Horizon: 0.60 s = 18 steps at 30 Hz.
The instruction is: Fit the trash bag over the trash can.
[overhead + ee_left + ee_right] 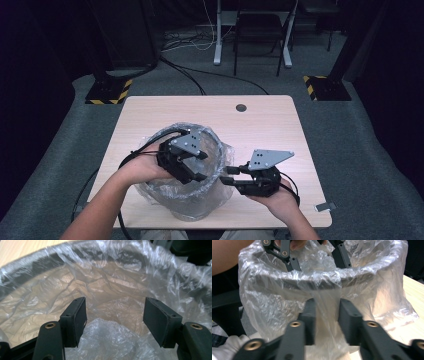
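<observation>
High view: bin with clear liner on worktop, near front edge. Left gripper view: left hand-held gripper wide open inside, empty. Right gripper view: right hand-held gripper pinching outer film. Step judged: fitting liner; next, press film down.

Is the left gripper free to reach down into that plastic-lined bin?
Probably yes. The left gripper hangs over the bin's open mouth, jaws apart, with nothing but loose plastic liner below.

Lined bin on table
</observation>
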Motion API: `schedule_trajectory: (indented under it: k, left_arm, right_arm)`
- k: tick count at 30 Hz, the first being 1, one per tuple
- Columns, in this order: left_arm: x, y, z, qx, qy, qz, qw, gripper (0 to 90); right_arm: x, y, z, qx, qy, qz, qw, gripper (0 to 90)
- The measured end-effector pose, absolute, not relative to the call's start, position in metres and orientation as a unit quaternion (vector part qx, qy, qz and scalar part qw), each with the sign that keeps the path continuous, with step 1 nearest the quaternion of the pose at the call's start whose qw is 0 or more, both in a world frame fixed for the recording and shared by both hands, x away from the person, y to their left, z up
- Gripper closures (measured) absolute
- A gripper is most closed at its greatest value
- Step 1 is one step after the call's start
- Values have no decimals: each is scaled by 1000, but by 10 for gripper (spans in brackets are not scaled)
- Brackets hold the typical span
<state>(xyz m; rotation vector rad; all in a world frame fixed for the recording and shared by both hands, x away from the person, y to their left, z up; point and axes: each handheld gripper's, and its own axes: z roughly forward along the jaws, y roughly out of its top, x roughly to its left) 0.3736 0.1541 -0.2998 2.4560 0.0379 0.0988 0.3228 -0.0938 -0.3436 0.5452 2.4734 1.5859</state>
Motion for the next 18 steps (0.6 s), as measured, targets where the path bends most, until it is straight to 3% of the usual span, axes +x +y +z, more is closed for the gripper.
schedule_trajectory:
  k: [6, 18]
  left_arm:
    - [374, 152, -302, 946, 17, 32, 321, 358]
    - [377, 143, -312, 965, 28, 14, 261, 367]
  right_arm:
    - [323, -93, -348, 177, 832, 520, 73, 882]
    - [322, -95, -353, 178, 831, 522, 69, 895]
